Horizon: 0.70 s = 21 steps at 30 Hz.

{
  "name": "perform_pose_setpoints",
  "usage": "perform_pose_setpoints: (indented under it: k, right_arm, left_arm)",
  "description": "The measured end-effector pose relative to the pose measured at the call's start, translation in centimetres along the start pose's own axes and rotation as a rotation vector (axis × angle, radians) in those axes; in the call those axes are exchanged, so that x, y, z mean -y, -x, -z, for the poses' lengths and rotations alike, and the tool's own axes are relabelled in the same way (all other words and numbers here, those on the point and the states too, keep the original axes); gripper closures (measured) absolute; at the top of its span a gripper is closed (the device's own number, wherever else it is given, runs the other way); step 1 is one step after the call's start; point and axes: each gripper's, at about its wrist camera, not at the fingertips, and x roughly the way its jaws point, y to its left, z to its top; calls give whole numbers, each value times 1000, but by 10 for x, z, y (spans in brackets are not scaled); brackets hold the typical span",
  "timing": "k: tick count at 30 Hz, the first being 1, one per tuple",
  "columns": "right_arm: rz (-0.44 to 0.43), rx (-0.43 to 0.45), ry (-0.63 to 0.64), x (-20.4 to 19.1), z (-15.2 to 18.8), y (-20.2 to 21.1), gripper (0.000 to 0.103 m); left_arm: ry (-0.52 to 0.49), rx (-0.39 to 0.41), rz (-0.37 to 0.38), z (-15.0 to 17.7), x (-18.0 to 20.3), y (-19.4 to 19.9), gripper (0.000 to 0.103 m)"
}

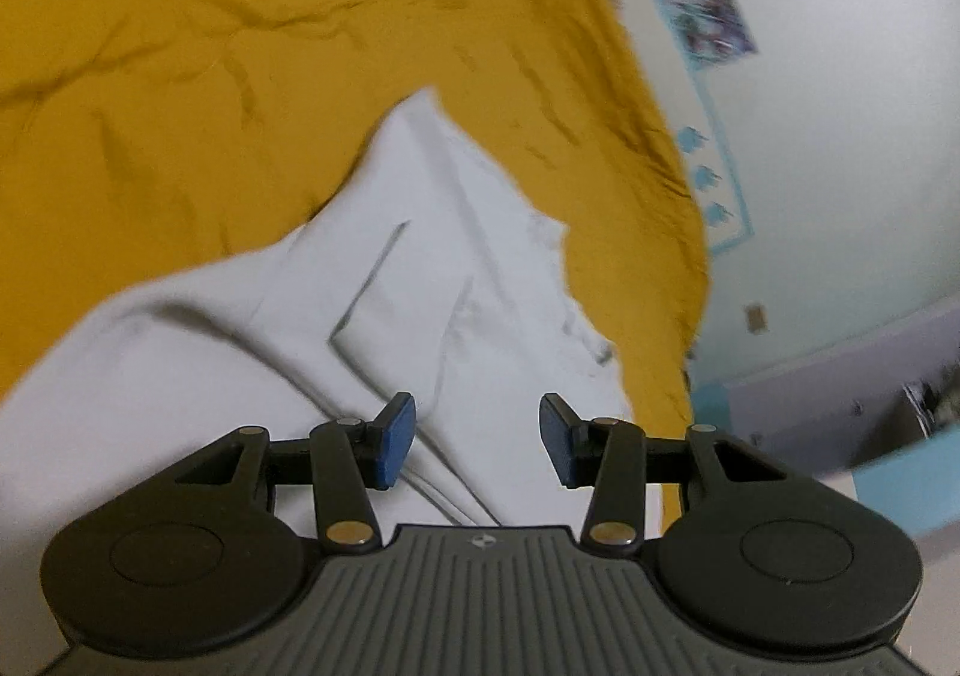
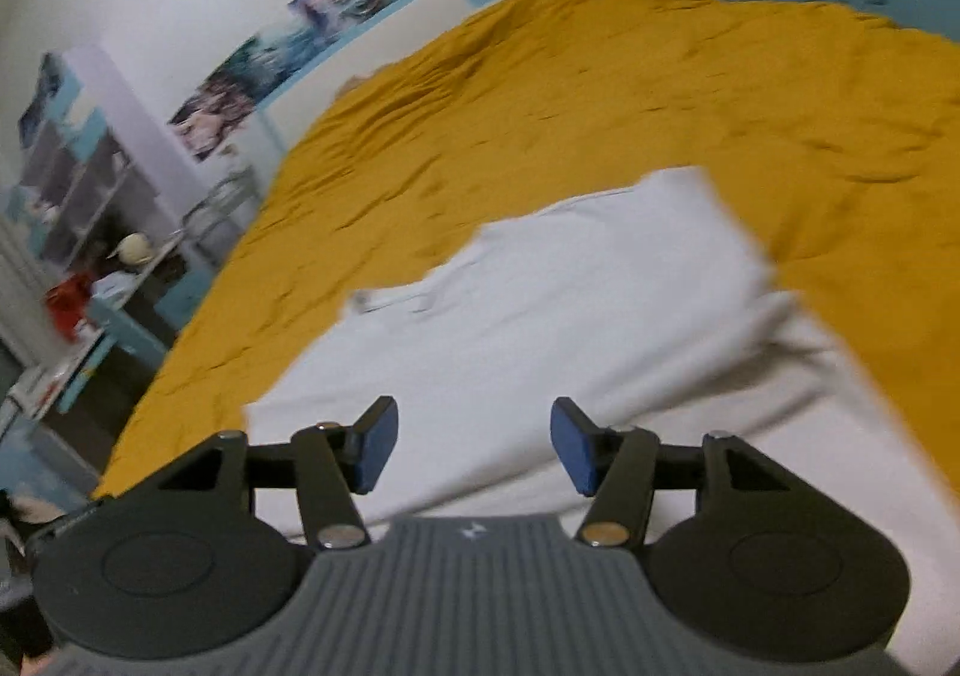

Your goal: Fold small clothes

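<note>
White garment on yellow bedspread, both grippers released.
Left gripper (image 1: 478,439) and right gripper (image 2: 474,445) hover over white garment (image 1: 420,280) (image 2: 540,316) on bedspread (image 1: 180,75) (image 2: 600,105), nothing between jaws.

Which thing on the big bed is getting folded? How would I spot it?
Find the wide mustard-yellow bedspread covering the bed. Lying on it, just ahead of both open claws, is a white garment. It is the only pale thing on all that yellow.

Bed (image 2: 600,93) under wrinkled mustard-yellow cover (image 1: 180,75), white garment (image 1: 390,286) lying partly folded on it
</note>
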Motion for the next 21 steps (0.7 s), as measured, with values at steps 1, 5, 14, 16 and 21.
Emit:
perform_pose_setpoints:
  k: [1, 5, 14, 16, 21]
  right_arm:
    - [12, 2, -15, 13, -5, 4, 46]
    - [19, -4, -44, 31, -2, 10, 45]
    - [21, -5, 13, 32, 2, -4, 41]
    - [29, -13, -10, 35, 2, -11, 41]
    - [134, 29, 29, 42, -1, -8, 41]
  left_arm:
    - [33, -6, 5, 1, -3, -6, 52]
    - [34, -9, -46, 5, -6, -25, 52]
    - [58, 38, -42, 1, -14, -40, 62]
    - [36, 45, -22, 0, -14, -40, 96]
    - [-70, 147, 107, -2, 7, -9, 96]
